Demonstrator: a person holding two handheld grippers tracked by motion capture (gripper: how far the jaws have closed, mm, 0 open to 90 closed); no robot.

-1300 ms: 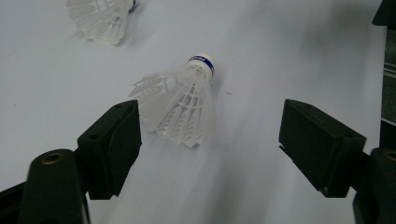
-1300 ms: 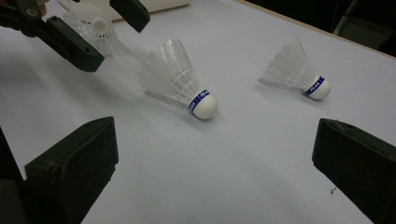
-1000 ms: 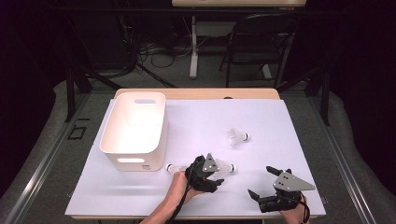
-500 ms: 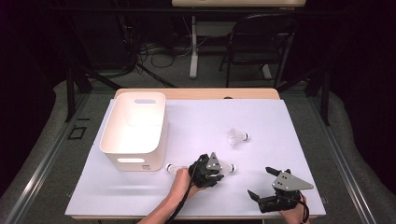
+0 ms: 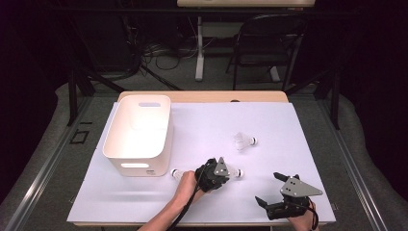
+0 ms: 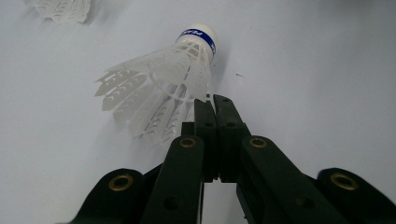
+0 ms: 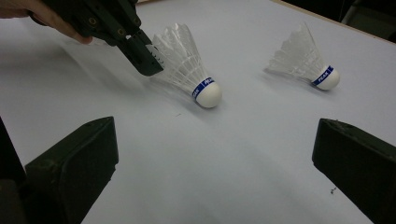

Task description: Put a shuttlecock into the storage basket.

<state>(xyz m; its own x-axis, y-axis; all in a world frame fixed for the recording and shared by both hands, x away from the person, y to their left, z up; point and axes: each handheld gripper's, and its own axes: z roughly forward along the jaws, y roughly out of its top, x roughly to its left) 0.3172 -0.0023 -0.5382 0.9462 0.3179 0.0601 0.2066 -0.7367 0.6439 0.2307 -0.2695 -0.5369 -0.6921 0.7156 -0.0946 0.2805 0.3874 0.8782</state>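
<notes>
Two tongs: left tongs (image 6: 212,109) are clenched, jaws pressed together on the feather skirt of the near shuttlecock (image 6: 161,88); right tongs (image 7: 212,172) stand released, jaws wide apart and gripping nothing.
Left grip: the pinch sits at the rim of the skirt, not at the cork; judged, the light open feathers give a thin edge that closed jaws can catch, while the round cork would slip.
Left hand: the hand (image 5: 185,185) comes in from the near edge, so the tongs reach the skirt end first.
Right tongs, place: they rest low near the front right corner of the tabletop (image 5: 288,125), well apart from the work; judged, they wait with jaws ready.
Near shuttlecock, place: it lies on its side on the tabletop, front centre, just right of the left tongs (image 5: 214,174) in the high view.
Near shuttlecock, axis: long axis runs roughly across the tabletop; cork (image 5: 240,172) points to the person's right, skirt toward the left tongs.
Cork: it touches the tabletop, blue band just behind it.
Other shuttlecocks: one (image 5: 244,142) lies farther back to the right, cork also pointing right; another (image 5: 176,173) lies just left of the hand, near the bin.
Bin: the white bin (image 5: 139,132) stands open at back left; judged, it is the goal.
</notes>
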